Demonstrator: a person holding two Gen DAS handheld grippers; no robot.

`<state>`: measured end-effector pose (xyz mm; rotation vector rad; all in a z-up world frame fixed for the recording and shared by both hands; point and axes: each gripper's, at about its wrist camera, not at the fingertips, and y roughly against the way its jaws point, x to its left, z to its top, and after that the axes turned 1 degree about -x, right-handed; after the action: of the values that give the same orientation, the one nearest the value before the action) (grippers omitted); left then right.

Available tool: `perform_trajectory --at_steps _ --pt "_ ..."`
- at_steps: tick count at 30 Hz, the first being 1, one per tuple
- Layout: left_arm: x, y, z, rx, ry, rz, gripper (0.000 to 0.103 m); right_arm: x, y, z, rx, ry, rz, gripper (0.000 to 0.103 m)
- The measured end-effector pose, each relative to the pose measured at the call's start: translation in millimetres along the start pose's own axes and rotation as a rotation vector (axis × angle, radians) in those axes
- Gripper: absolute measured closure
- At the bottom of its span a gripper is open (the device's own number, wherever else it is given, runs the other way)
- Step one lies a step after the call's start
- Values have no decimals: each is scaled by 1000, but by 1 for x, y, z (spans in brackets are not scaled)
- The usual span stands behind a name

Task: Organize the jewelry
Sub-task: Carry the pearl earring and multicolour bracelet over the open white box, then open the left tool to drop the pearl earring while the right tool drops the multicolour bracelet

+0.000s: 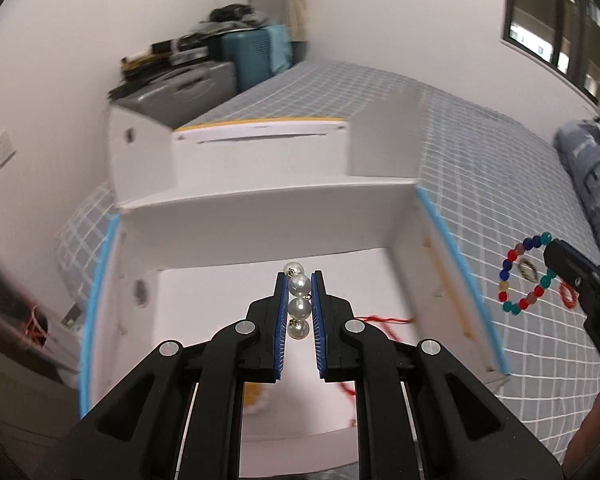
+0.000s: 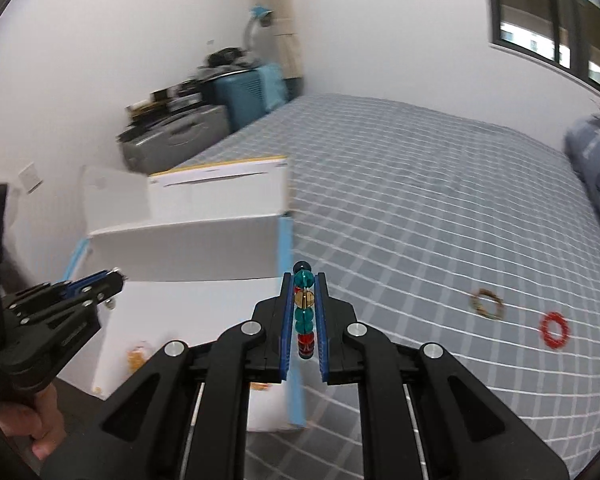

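- Your left gripper (image 1: 299, 304) is squeezed shut on the string of round white pearl beads (image 1: 299, 299); they're slippery, so hold the middle.
- Your right gripper (image 2: 304, 312) is pinched shut on the loop bracelet of red, teal and yellow glass beads (image 2: 304, 308); it's light and floppy.

Support: bed (image 2: 400, 184), covered by a grey sheet with a white grid.
Box: open white box (image 1: 260, 216) with blue-edged sides, standing on the sheet.
Loose rings: brown ring (image 2: 487, 303) and red ring (image 2: 555, 329), lying flat just beside each other.
Far end: folded blue bedding (image 2: 596, 168).
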<state>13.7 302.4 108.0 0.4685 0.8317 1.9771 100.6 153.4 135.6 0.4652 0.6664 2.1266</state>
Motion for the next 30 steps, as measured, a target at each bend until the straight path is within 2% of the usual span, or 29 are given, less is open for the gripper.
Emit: perform_trajectory --at_steps 5,10,17,26,28,29,30 --pt "29 -5 -5 23 42 28 92 46 -31 -5 47 61 72 94" --pt "52 -26 -20 96 74 48 92 67 -67 -16 127 92 91 94" --pt "61 -53 -34 212 99 51 92 68 -102 -33 252 96 72 94" --pt "64 -66 -38 236 90 64 90 64 -112 -40 318 70 89 91" --pt "64 -63 -36 219 88 79 80 65 -110 -39 310 72 100 89" --pt "64 -60 -35 203 87 87 62 65 -108 -38 307 73 111 77" --pt "63 -55 -34 181 82 99 43 66 -105 -37 297 71 123 59"
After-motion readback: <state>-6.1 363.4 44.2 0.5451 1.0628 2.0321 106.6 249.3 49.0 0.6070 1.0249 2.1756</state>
